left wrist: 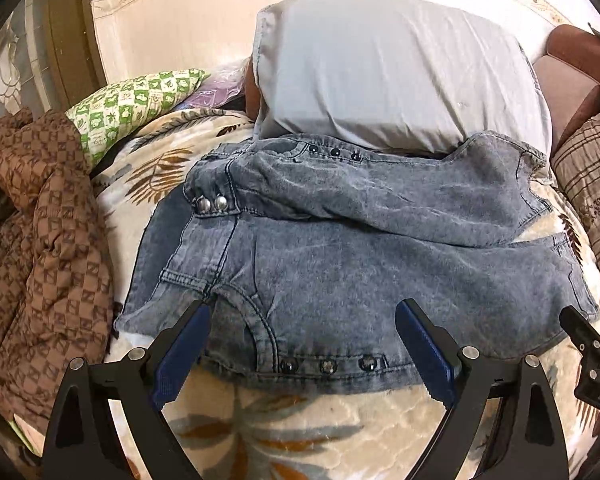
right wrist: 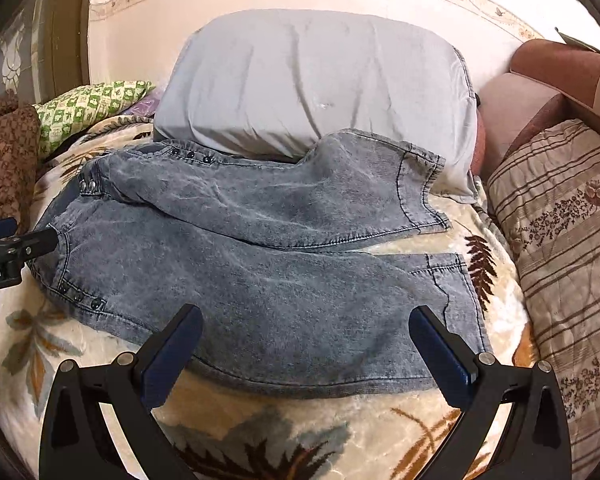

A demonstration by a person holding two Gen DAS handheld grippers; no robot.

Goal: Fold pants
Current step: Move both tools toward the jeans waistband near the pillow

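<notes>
Pants of faded grey-blue denim (right wrist: pixel 260 264) lie spread on the leaf-print fleece blanket (right wrist: pixel 300 432) of the bed, waist left, legs right; left tongs (left wrist: pixel 302 340) and right tongs (right wrist: pixel 306 344) both gape empty over the near edge, so next likely pinch that edge and fold it far.

We see a bed covered by a cream blanket (right wrist: pixel 340 432) with a leaf print. Grey-blue denim pants (right wrist: pixel 260 280) lie spread across its middle, legs running toward the right edge. At the far edge a grey pillow (right wrist: pixel 312 80) rests on it, touching the pants. A green checked cushion (left wrist: pixel 128 108) and a brown quilted jacket (left wrist: pixel 48 240) sit along the left edge; a striped pillow (right wrist: pixel 560 220) lies at the right.
</notes>
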